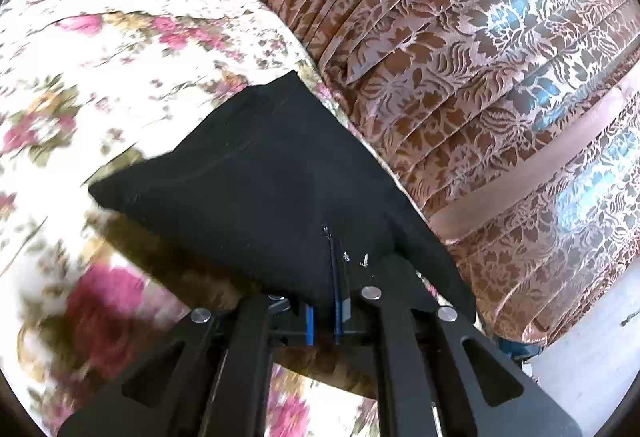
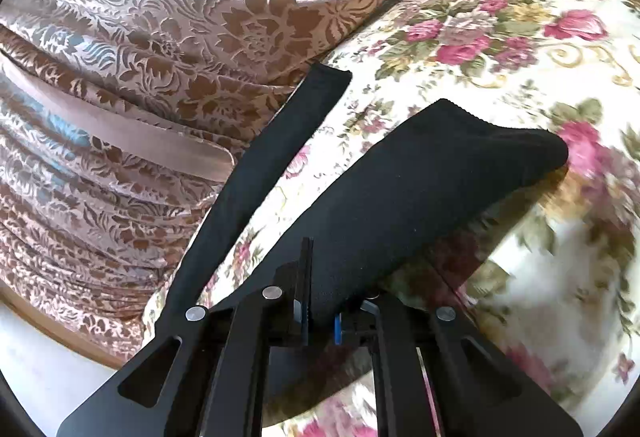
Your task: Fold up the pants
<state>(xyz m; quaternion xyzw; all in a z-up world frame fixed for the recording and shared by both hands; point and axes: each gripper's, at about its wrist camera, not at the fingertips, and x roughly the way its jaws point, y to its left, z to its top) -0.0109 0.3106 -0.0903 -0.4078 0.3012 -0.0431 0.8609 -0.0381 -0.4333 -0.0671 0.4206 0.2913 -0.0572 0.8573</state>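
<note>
Above the floral bedspread [image 1: 100, 49], we hold the black pants [image 1: 256, 173] lifted at both ends. Our left gripper [image 1: 334, 301] has its jaws closed onto one edge of the cloth; our right gripper [image 2: 320, 301] is likewise clamped on the fabric. We judge the material soft, light and limp (it sags between grips), so hold near hems or seams. Only the left view shows stitching running across the panel. Only the right view shows a second leg [image 2: 256, 173] trailing beside the brown brocade cover [image 2: 140, 57].
</note>
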